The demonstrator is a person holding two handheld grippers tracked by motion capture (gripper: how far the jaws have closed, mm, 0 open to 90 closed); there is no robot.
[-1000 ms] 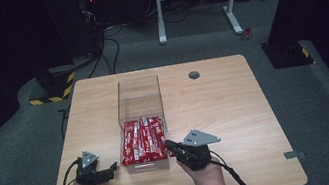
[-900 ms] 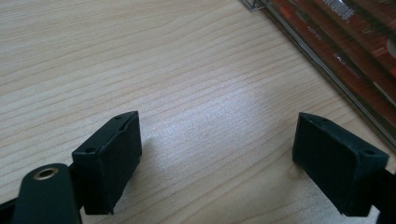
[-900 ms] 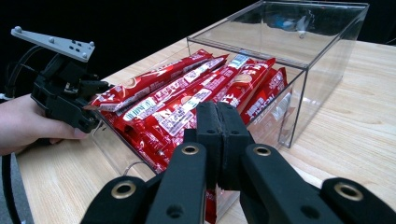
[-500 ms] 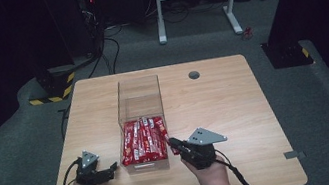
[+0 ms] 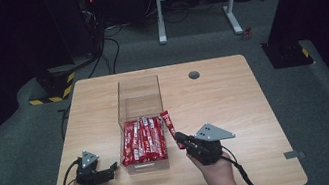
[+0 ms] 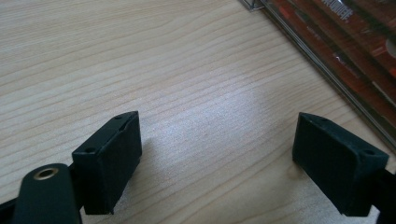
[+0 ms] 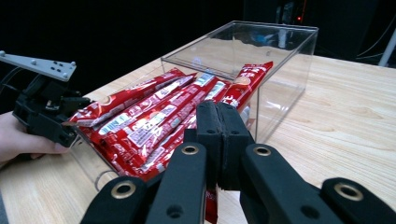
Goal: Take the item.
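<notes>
The right gripper (image 5: 180,140) pinched one light, crinkly, likely slippery red snack packet (image 5: 170,124) near its end, while the left gripper (image 6: 219,158) rested spread.

The wooden tabletop (image 5: 234,96) is carrying a clear box (image 5: 138,104) near its middle, and a small dark round spot (image 5: 194,75) is showing toward its far edge.

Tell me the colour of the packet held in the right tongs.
Red packet with white print, clearest in the right gripper view.

high view overhead, gripper views close, low
</notes>
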